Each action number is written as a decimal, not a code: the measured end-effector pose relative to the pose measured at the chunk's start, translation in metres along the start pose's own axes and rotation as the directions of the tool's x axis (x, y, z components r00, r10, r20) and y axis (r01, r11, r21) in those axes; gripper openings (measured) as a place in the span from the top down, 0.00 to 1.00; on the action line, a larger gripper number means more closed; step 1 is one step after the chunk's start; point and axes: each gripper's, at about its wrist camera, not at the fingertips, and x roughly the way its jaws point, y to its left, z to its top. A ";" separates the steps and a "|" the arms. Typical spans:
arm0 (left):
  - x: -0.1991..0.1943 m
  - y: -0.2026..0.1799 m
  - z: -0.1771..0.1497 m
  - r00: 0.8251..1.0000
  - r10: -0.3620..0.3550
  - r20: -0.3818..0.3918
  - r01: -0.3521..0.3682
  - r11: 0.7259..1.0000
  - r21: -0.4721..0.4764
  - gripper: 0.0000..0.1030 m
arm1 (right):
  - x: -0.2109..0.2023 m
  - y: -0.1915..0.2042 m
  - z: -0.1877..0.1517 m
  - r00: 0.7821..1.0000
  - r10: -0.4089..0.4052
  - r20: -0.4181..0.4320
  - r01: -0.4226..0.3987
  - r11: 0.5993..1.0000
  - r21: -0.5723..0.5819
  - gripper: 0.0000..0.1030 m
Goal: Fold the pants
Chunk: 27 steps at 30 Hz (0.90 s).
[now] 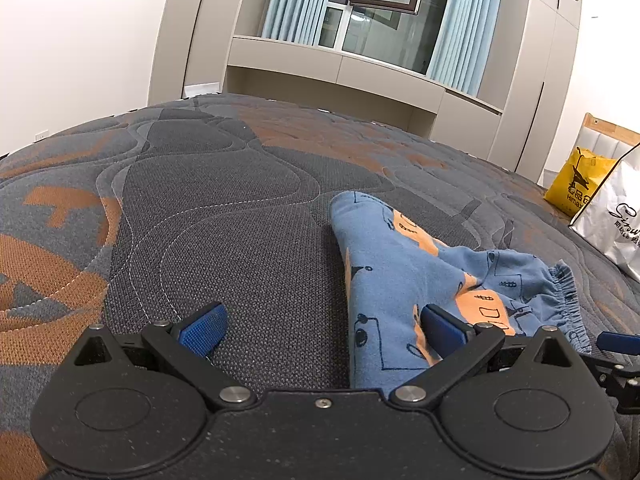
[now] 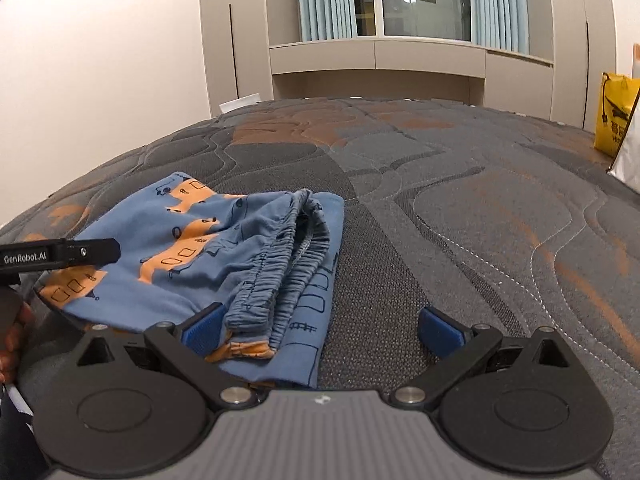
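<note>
the blue pants (image 2: 224,256) with orange bus prints lie folded in a bundle on the quilted grey and orange mattress (image 2: 460,216), close in front of both grippers. in the right wrist view the bundle's long axis runs from the near edge away and to the left, with the gathered elastic waistband (image 2: 280,264) doubled over itself along the right side and facing the open mattress. in the left wrist view the same pants (image 1: 404,280) taper to a rounded end pointing away, the waistband (image 1: 564,296) at the right.

the left gripper (image 1: 320,334) is spread wide; its right pad (image 1: 444,330) rests against the cloth, its left pad (image 1: 204,330) sits over bare mattress, and nothing is clamped. the right gripper (image 2: 320,330) is equally wide apart, its left pad (image 2: 204,328) touching the waistband's near end, its right pad (image 2: 440,330) over bare mattress.

a yellow shopping bag (image 1: 576,182) and a white bag (image 1: 616,220) stand at the mattress's far right.
</note>
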 end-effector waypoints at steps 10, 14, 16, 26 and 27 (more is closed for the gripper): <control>0.001 0.000 0.000 1.000 -0.001 -0.002 0.001 1.000 0.000 0.00 | 0.000 0.004 -0.003 1.000 -0.011 0.009 0.011 1.000 0.013 0.00; 0.002 -0.001 0.000 1.000 0.003 -0.003 -0.003 1.000 0.006 0.00 | 0.000 0.004 -0.004 1.000 -0.010 0.012 0.010 1.000 0.019 0.00; 0.004 -0.002 0.000 1.000 0.008 -0.010 -0.008 1.000 0.018 0.00 | -0.001 0.003 -0.004 1.000 -0.012 0.017 0.011 1.000 0.027 0.00; 0.011 -0.007 0.011 0.998 0.013 -0.061 -0.010 0.999 0.042 0.00 | -0.010 -0.024 -0.001 0.966 0.244 0.083 -0.257 0.938 0.231 0.00; 0.011 -0.006 0.013 0.998 0.010 -0.064 -0.008 0.999 0.033 0.00 | -0.007 -0.028 0.004 0.960 0.269 0.075 -0.279 0.926 0.254 0.00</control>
